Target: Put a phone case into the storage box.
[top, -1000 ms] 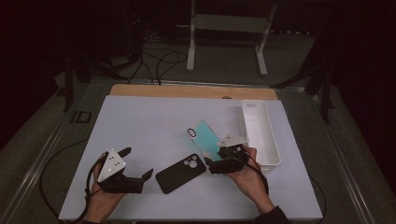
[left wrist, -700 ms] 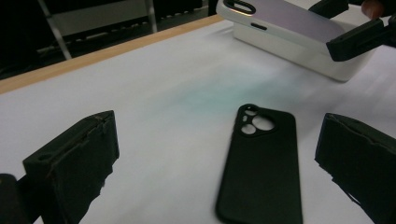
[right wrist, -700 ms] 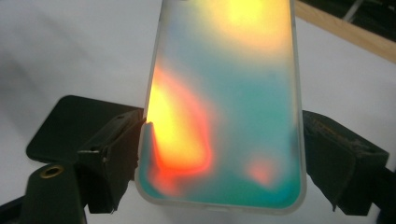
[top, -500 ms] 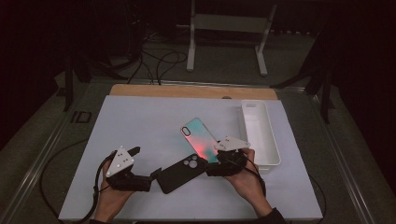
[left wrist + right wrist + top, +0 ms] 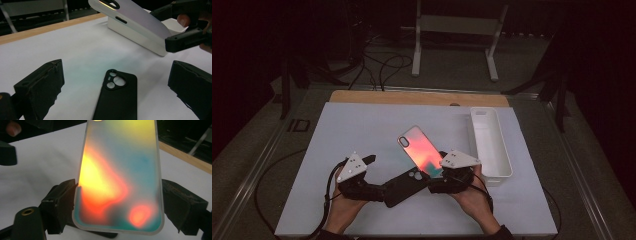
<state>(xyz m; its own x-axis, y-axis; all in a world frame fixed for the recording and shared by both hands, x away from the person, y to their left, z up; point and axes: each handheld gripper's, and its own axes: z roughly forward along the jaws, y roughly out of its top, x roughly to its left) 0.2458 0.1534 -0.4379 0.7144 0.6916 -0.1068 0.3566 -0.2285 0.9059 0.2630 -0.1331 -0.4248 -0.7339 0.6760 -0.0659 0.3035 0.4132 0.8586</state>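
A white sheet covers the tabletop (image 5: 362, 130), its wooden far edge bare; the room beyond is dark. The right gripper (image 5: 438, 176) pinches a multicoloured phone case (image 5: 419, 150). The left gripper's (image 5: 379, 190) jaws are spread around a black phone case (image 5: 404, 185).

Both grippers are black — the left gripper (image 5: 379, 191) and right gripper (image 5: 434, 186) each carry a pale grey three-cornered plate dotted with dark holes. Thick, blocky black jaws; a black cable loops from each.
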